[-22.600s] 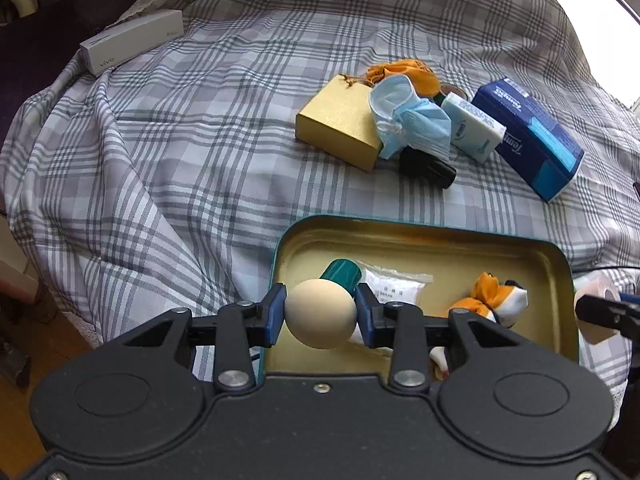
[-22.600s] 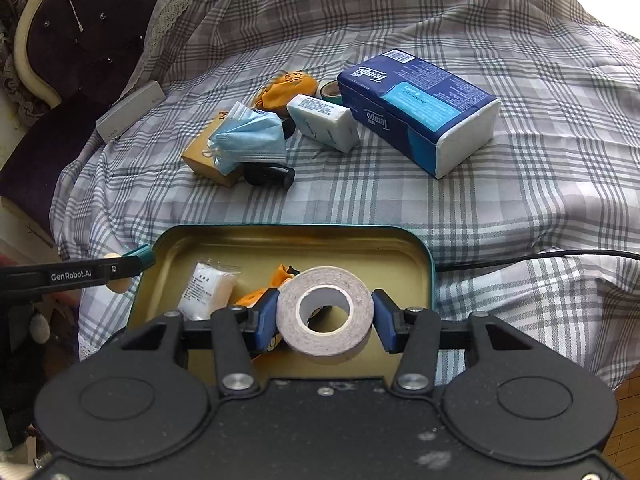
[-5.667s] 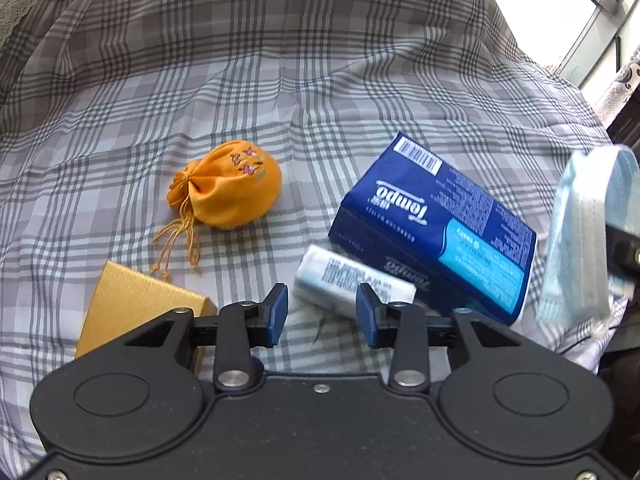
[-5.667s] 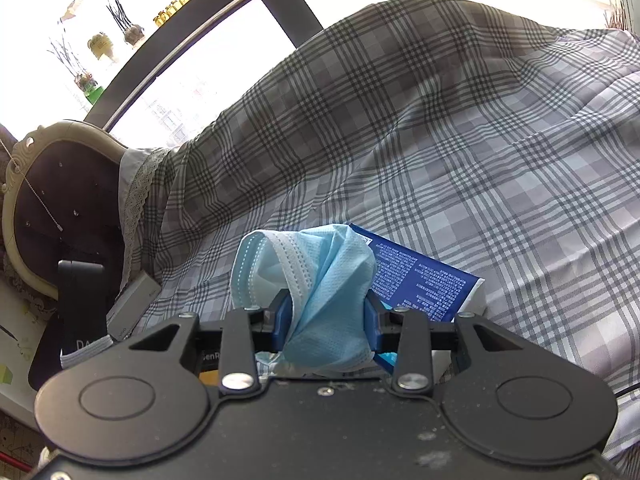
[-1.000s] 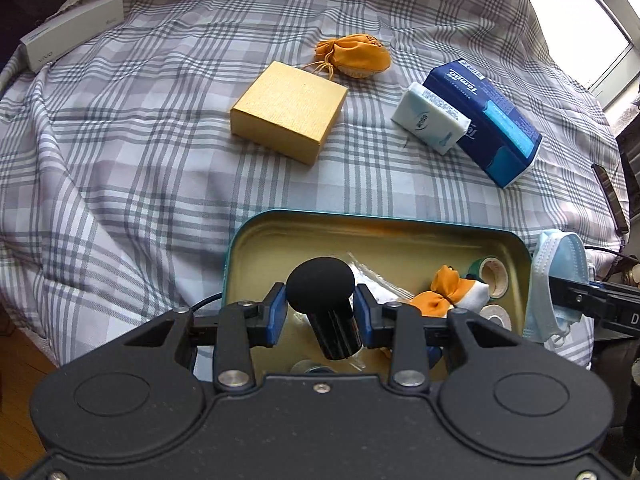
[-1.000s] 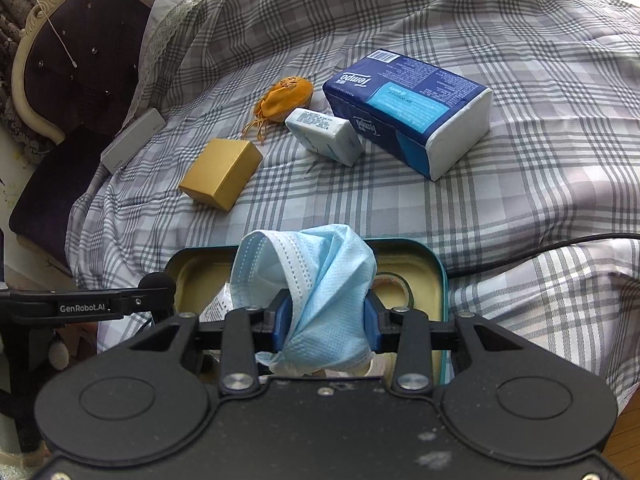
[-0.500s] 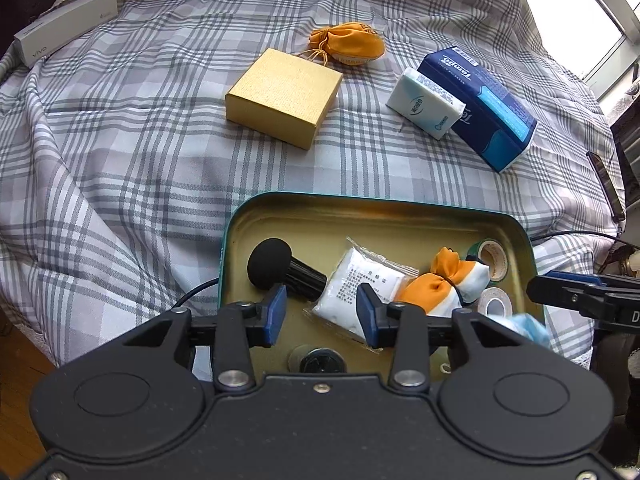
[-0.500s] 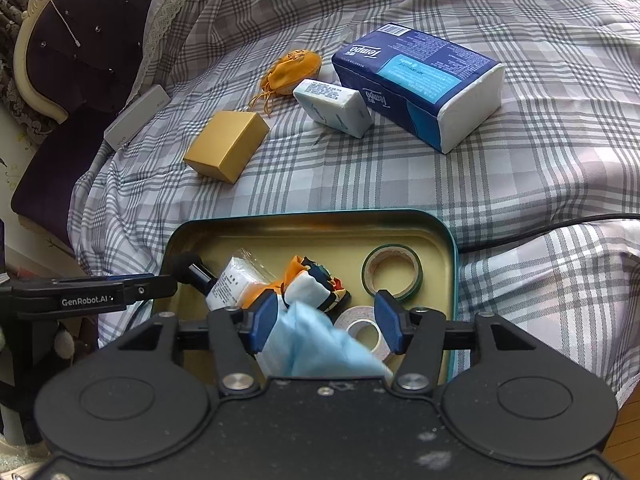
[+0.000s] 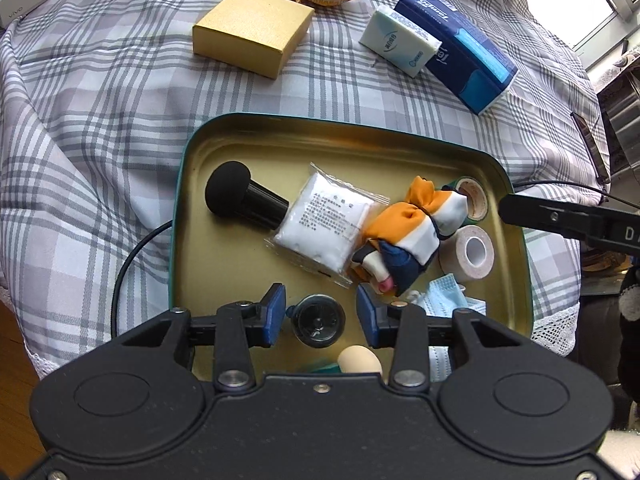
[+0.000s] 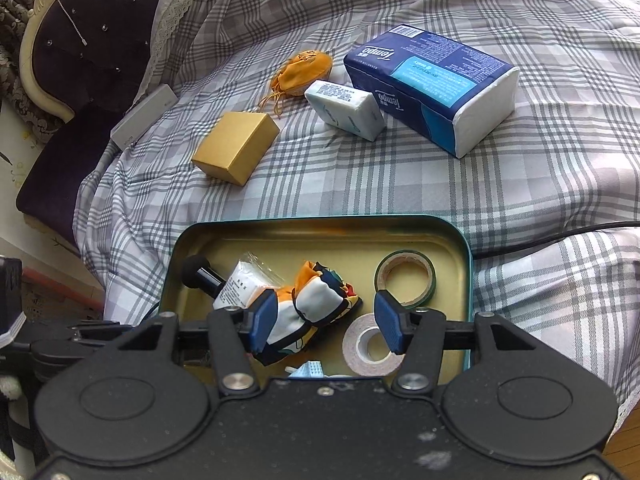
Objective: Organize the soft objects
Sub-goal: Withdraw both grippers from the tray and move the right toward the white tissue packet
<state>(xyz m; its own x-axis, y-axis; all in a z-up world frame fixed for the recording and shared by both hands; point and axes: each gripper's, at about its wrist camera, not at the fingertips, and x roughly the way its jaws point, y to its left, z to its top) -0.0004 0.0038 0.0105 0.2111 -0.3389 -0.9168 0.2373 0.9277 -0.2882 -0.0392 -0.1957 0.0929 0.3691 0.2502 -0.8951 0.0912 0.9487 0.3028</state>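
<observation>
A teal-rimmed gold tin (image 9: 184,184) lies on the plaid bed cover. In it are a black foam-tipped microphone (image 9: 240,198), a white packet (image 9: 324,220), an orange, white and navy cloth bundle (image 9: 408,236) and the blue face mask (image 9: 448,300), crumpled at the near edge. My left gripper (image 9: 321,316) hangs open low over the tin; a black round cap (image 9: 318,320) lies beneath its gap, untouched. My right gripper (image 10: 326,322) is open over the cloth bundle (image 10: 316,300), and the mask (image 10: 310,370) lies just below it.
The tin also holds two tape rolls (image 9: 472,252) and a beige ball (image 9: 358,362). Beyond it on the bed lie a gold box (image 10: 236,148), an orange pouch (image 10: 304,70), a small tissue pack (image 10: 344,108) and a blue tissue pack (image 10: 432,88). A black cable (image 10: 560,236) runs at the right.
The right gripper opened and the mask dropped into the tin. The left gripper let go of the microphone, which now lies in the tin, and sank closer to it.
</observation>
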